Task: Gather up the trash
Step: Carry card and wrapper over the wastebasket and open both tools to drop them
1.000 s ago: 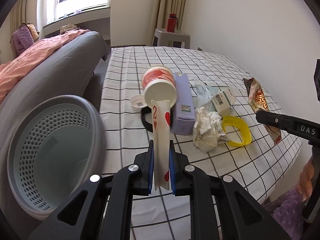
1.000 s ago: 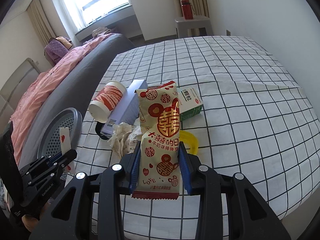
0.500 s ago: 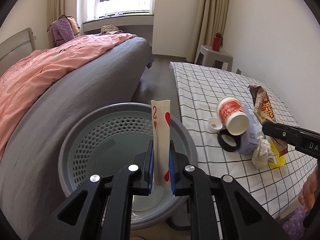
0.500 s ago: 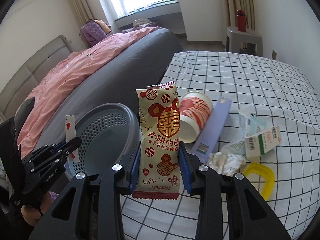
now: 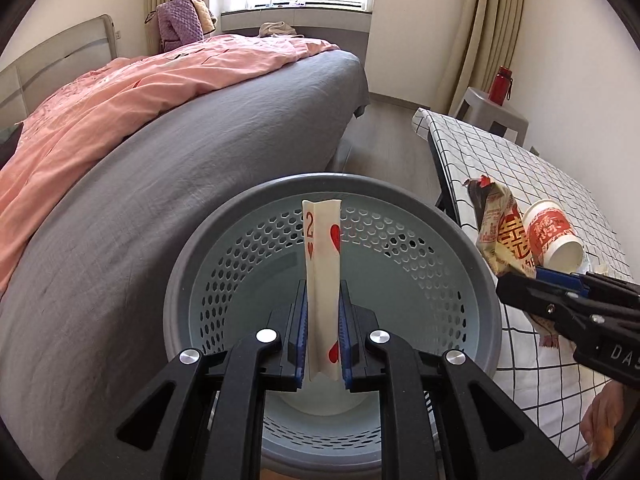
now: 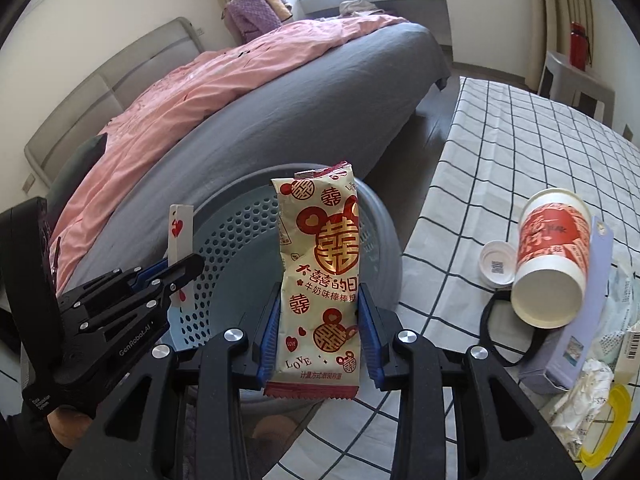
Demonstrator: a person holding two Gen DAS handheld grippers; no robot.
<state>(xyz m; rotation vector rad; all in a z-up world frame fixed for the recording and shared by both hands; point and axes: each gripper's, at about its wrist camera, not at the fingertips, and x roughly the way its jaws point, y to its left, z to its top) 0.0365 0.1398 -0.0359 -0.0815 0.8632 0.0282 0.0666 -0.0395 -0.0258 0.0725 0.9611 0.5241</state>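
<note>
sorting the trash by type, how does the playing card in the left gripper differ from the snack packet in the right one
The playing card is narrow, plain white with a red 2 and hearts; the snack packet is wider and covered in red and gold print. The card is bowed into a stiff trough; the packet is soft and crinkled, with a serrated bottom edge. Both stand upright, one pinched in the left gripper, one in the right gripper, over the basket.

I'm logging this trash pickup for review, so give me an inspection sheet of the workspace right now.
Surface: checked tablecloth on the table, beside a bed.
Job's things: perforated bin on the floor; playing card; snack wrapper.
Clutter: tipped paper cup, white lid, lilac box, crumpled paper, yellow ring.
Grippers: left gripper shut on the card, right gripper shut on the wrapper, both over the bin.
Cables: nothing seen.
Surroundings: pink duvet, red bottle on a stool.
</note>
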